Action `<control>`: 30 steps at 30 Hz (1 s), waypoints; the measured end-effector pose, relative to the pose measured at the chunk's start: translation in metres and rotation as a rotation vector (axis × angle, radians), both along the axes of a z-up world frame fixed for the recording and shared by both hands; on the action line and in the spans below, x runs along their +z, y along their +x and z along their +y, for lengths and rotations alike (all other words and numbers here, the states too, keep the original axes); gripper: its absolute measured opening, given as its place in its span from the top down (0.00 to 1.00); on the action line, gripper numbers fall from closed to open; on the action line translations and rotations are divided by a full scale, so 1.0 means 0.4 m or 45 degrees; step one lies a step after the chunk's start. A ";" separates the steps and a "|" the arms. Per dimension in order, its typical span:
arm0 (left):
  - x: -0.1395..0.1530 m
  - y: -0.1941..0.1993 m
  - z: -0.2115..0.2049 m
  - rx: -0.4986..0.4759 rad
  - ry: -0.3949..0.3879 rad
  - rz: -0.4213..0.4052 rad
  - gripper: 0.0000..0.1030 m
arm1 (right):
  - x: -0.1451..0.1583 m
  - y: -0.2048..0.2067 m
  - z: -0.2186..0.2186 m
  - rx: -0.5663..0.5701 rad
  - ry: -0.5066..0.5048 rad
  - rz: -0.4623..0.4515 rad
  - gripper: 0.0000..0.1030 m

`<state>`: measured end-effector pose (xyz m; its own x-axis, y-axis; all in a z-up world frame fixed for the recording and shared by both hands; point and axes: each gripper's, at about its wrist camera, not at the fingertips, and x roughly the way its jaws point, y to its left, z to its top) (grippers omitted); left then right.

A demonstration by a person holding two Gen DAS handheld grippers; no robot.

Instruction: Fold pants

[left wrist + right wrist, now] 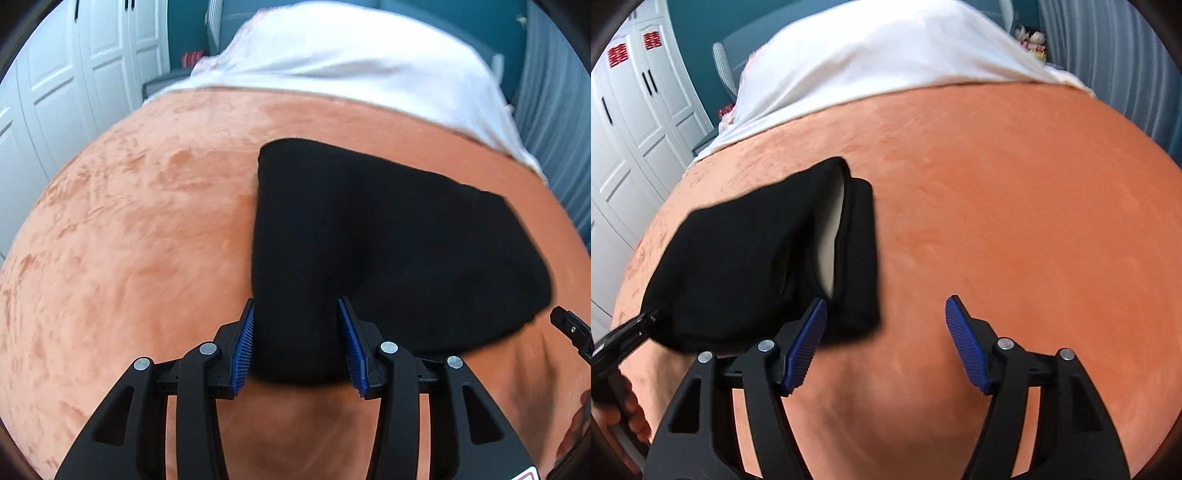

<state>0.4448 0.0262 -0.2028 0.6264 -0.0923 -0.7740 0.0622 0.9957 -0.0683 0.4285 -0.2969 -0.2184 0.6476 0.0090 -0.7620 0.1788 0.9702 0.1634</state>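
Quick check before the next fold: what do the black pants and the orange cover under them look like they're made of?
Black pants: soft matte knit or fleece, probably; no sheen, limp rounded folds, a pale lining showing at one edge. Orange cover: plush, velvety short-pile fabric; brushed streaks shift between lighter and darker.

Each claw, the left claw and the right claw, is built of matte black plastic arms with triangular cut-outs. Round silver screw heads mark the pivots. The fingers carry ribbed blue pads, and a small red-and-white marking shows at the lower edge of the left body.
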 end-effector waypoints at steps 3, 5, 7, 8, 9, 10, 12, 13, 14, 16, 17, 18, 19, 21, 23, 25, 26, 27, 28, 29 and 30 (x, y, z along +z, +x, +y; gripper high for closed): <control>0.034 -0.114 0.006 -0.031 0.089 -0.066 0.58 | 0.021 -0.133 0.031 0.035 -0.107 -0.053 0.29; 0.071 -0.196 -0.004 -0.065 0.160 -0.106 0.46 | 0.044 -0.205 0.057 0.048 -0.126 -0.079 0.27; 0.112 -0.266 -0.015 -0.073 0.209 -0.143 0.40 | 0.079 -0.260 0.090 0.043 -0.123 -0.098 0.24; 0.142 -0.306 -0.024 -0.077 0.225 -0.162 0.34 | 0.101 -0.301 0.103 0.033 -0.120 -0.113 0.24; 0.177 -0.349 -0.032 -0.078 0.241 -0.176 0.29 | 0.120 -0.323 0.128 0.039 -0.117 -0.123 0.24; 0.198 -0.373 -0.039 -0.075 0.243 -0.184 0.20 | 0.153 -0.342 0.158 0.037 -0.135 -0.133 0.22; 0.262 -0.430 -0.043 -0.053 0.219 -0.205 0.16 | 0.209 -0.368 0.190 0.026 -0.167 -0.155 0.11; 0.286 -0.452 -0.045 -0.042 0.215 -0.213 0.16 | 0.244 -0.392 0.210 0.011 -0.186 -0.184 0.08; 0.313 -0.476 -0.048 -0.032 0.216 -0.222 0.16 | 0.267 -0.416 0.215 0.000 -0.196 -0.199 0.08; 0.364 -0.523 -0.051 -0.027 0.208 -0.234 0.15 | 0.314 -0.448 0.235 -0.019 -0.207 -0.228 0.08; 0.379 -0.539 -0.050 -0.027 0.198 -0.237 0.13 | 0.331 -0.459 0.238 -0.032 -0.198 -0.235 0.08; 0.398 -0.560 -0.050 -0.022 0.194 -0.240 0.10 | 0.344 -0.476 0.242 -0.032 -0.186 -0.240 0.08; 0.416 -0.585 -0.049 -0.011 0.195 -0.252 0.10 | 0.361 -0.493 0.252 -0.035 -0.171 -0.242 0.08; 0.442 -0.614 -0.050 0.002 0.201 -0.269 0.10 | 0.387 -0.531 0.268 -0.042 -0.156 -0.262 0.08; 0.467 -0.649 -0.047 -0.007 0.188 -0.281 0.10 | 0.412 -0.565 0.280 -0.042 -0.157 -0.286 0.08; 0.481 -0.673 -0.047 -0.015 0.181 -0.282 0.11 | 0.431 -0.589 0.293 -0.043 -0.173 -0.298 0.08; 0.491 -0.688 -0.047 -0.014 0.187 -0.288 0.11 | 0.443 -0.605 0.294 -0.054 -0.186 -0.305 0.08; 0.493 -0.695 -0.046 -0.012 0.189 -0.291 0.11 | 0.449 -0.613 0.295 -0.057 -0.188 -0.308 0.08; 0.498 -0.705 -0.047 -0.012 0.191 -0.295 0.11 | 0.453 -0.619 0.296 -0.056 -0.185 -0.308 0.08; 0.502 -0.714 -0.047 -0.011 0.192 -0.295 0.11 | 0.459 -0.631 0.295 -0.058 -0.177 -0.312 0.08; 0.505 -0.725 -0.049 -0.013 0.193 -0.298 0.11 | 0.463 -0.640 0.294 -0.061 -0.173 -0.314 0.08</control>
